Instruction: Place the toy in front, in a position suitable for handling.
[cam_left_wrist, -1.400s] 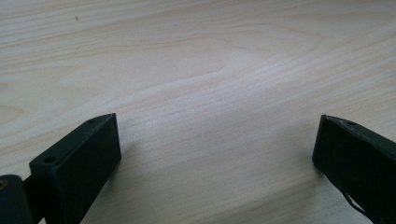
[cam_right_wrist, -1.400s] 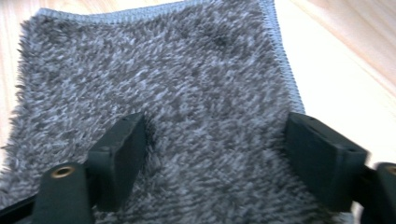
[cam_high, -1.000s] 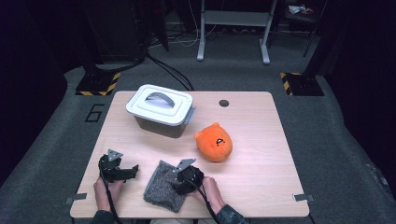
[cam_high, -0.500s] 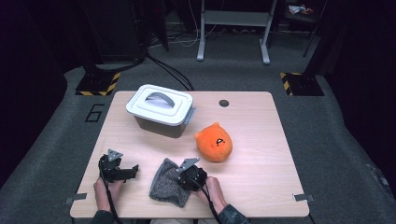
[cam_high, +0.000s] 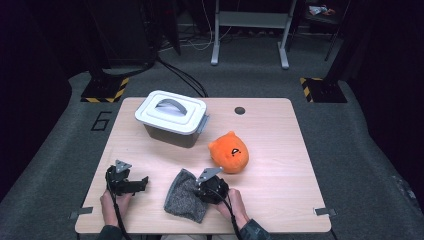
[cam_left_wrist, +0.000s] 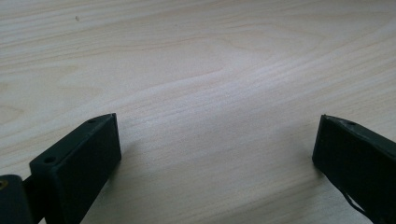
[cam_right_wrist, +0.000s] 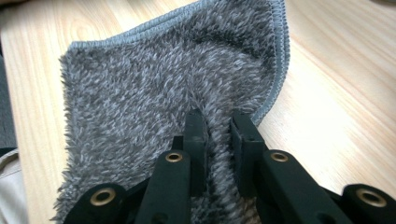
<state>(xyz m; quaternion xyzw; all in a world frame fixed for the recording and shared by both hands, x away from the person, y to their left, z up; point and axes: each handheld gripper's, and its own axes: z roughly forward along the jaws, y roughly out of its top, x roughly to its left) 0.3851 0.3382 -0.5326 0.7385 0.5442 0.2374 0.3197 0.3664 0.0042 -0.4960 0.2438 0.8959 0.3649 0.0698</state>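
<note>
A large "6" (cam_high: 102, 120) was marked on the floor mat beside the table (cam_high: 280, 150). The right gripper (cam_right_wrist: 218, 122), held low in the person's right hand (cam_high: 234, 204), had just closed its jaws on a raised fold of the grey cloth (cam_right_wrist: 154, 88), which spread ahead of and to either side of the jaws. The left gripper (cam_left_wrist: 215, 140) rested in the left hand (cam_high: 112, 204), its jaws wide apart over bare wood with nothing between them. An orange plush toy (cam_high: 229, 151) and a lidded box (cam_high: 172, 118) stood beyond.
</note>
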